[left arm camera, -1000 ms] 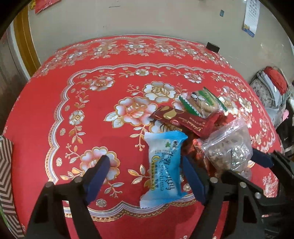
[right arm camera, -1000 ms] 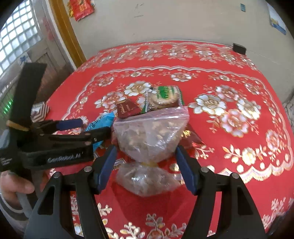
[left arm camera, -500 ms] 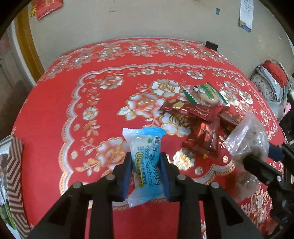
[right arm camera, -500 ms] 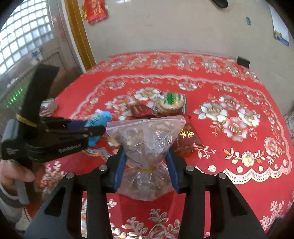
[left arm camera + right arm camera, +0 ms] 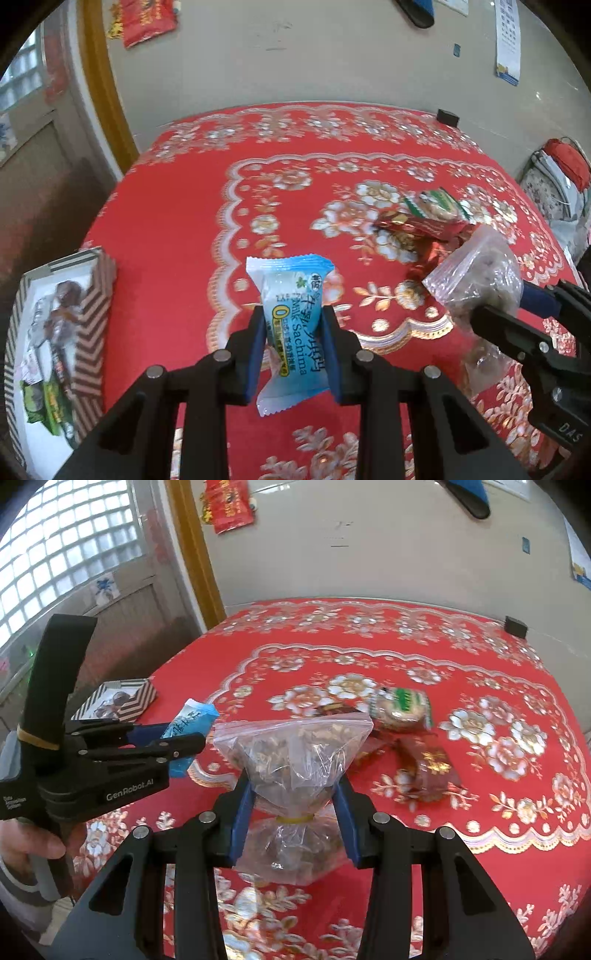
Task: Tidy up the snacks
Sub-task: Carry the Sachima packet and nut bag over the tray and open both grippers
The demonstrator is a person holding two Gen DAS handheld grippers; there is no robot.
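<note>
Both claws are loaded right now. The left gripper (image 5: 293,345) is squeezed in on a blue Milk Sachima packet (image 5: 291,325), pads pinching it across the middle, and the packet looks clear of the red floral tablecloth (image 5: 166,229). The right gripper (image 5: 293,821) is clamped on a clear zip bag of nuts (image 5: 295,760) just above its yellow tie, the bottom bulge hanging below the pads.

Handling-wise, I'd guess the sachima is light and puffy with a soft, crushable cake inside, so a gentle mid-body pinch seems right. The film looks slick. The nut bag is floppy and probably heavier, so the cinched neck is the safest spot.

The striped box (image 5: 92,314) at the table's left edge already has wrapped snacks in it, so that's likely the drop spot. The green cookie pack (image 5: 400,709) and dark red wrappers (image 5: 430,764) sit mid-table.
</note>
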